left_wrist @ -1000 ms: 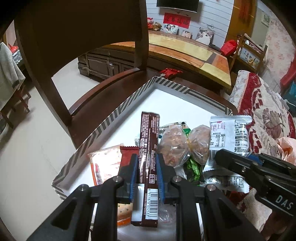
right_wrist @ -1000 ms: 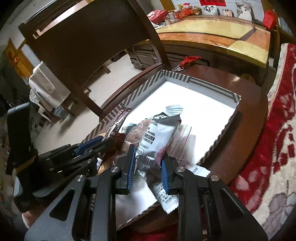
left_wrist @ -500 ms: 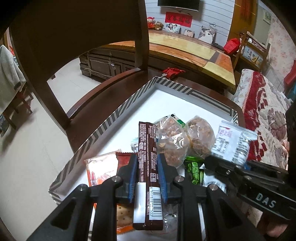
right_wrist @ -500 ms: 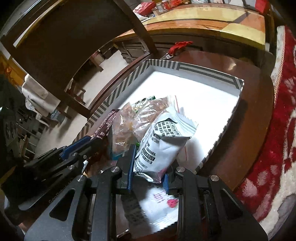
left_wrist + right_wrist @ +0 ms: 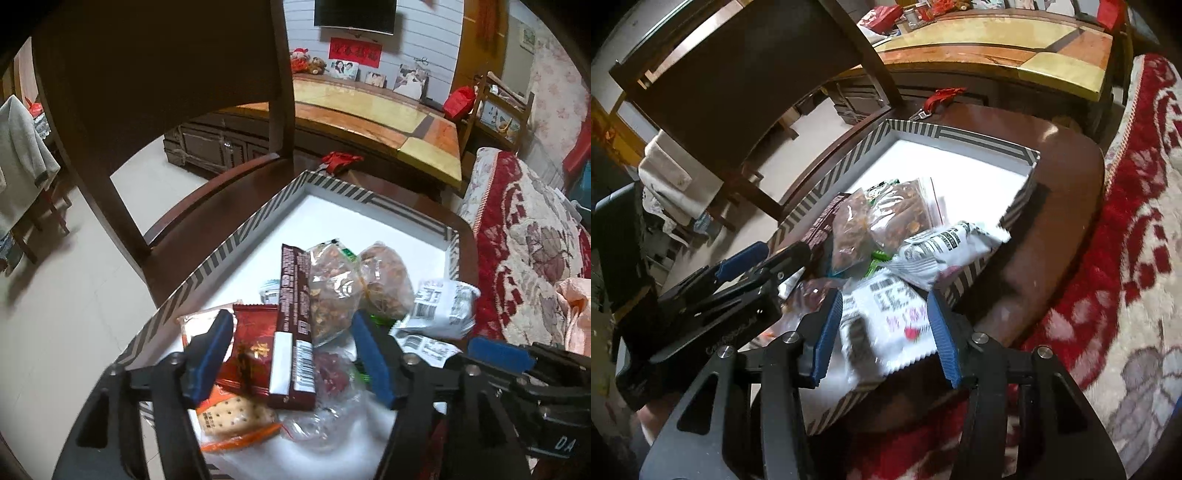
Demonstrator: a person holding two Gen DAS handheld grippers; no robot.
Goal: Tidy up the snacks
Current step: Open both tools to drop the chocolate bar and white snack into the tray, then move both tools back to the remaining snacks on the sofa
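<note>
Snacks heaped in striped tray [image 5: 229, 242]; left gripper [image 5: 295, 354] and right gripper [image 5: 884, 328] both opening, chocolate bar [image 5: 293, 325] and white packet [image 5: 945, 251] let go there.

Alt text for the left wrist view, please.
The left gripper, jaws opening, hovers over a brown chocolate bar lying on a pile of snack packets in a striped-rim box on a wooden chair. The right gripper enters at lower right.
</note>
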